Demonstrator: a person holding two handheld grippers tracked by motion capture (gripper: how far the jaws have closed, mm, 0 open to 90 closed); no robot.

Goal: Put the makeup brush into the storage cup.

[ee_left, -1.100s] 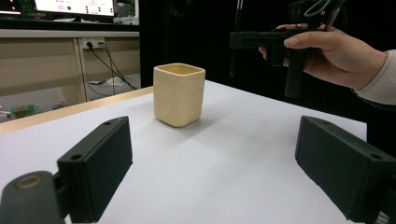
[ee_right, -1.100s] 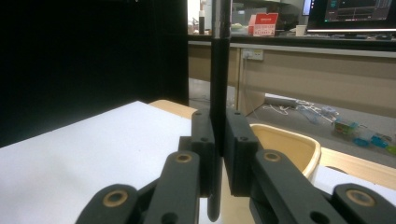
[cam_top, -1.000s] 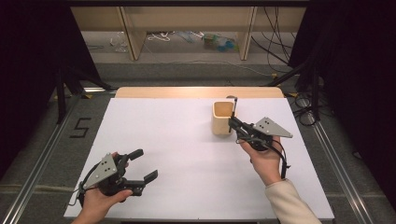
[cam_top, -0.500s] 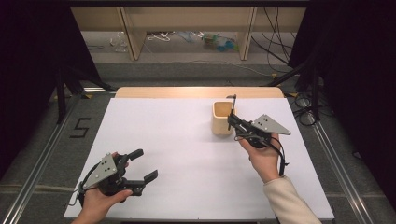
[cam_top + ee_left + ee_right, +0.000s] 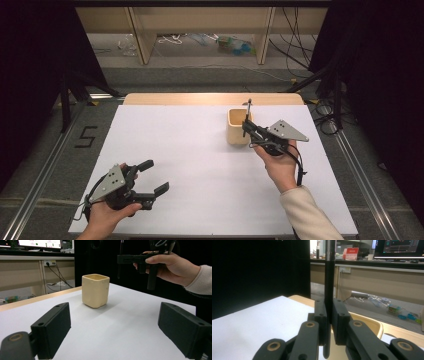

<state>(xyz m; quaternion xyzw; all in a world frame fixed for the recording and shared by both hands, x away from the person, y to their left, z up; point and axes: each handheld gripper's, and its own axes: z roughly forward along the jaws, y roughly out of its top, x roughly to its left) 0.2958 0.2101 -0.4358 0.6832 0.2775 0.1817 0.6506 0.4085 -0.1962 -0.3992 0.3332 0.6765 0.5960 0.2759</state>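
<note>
A beige square cup [image 5: 236,132] stands on the white table [image 5: 200,150] right of centre. My right gripper [image 5: 247,125] hovers at the cup's right rim, shut on a thin black pen [image 5: 248,107] that it holds upright. In the right gripper view the pen [image 5: 329,270] runs straight up from between the closed jaws, its lower tip above the cup's rim [image 5: 372,324]. My left gripper [image 5: 155,176] rests at the front left of the table, open and holding nothing. The left gripper view looks between its jaws toward the cup [image 5: 95,290] and the right gripper [image 5: 125,258].
A wooden strip [image 5: 212,98] borders the table's far edge. Beyond it stand shelf legs and loose cables on the floor [image 5: 200,45]. Metal rails [image 5: 350,155] run along both sides of the table. A "5" is marked on the floor [image 5: 86,136] to the left.
My right gripper has edged slightly away from the person, toward the cup, with the pen still upright in it. The left gripper has stayed put.
</note>
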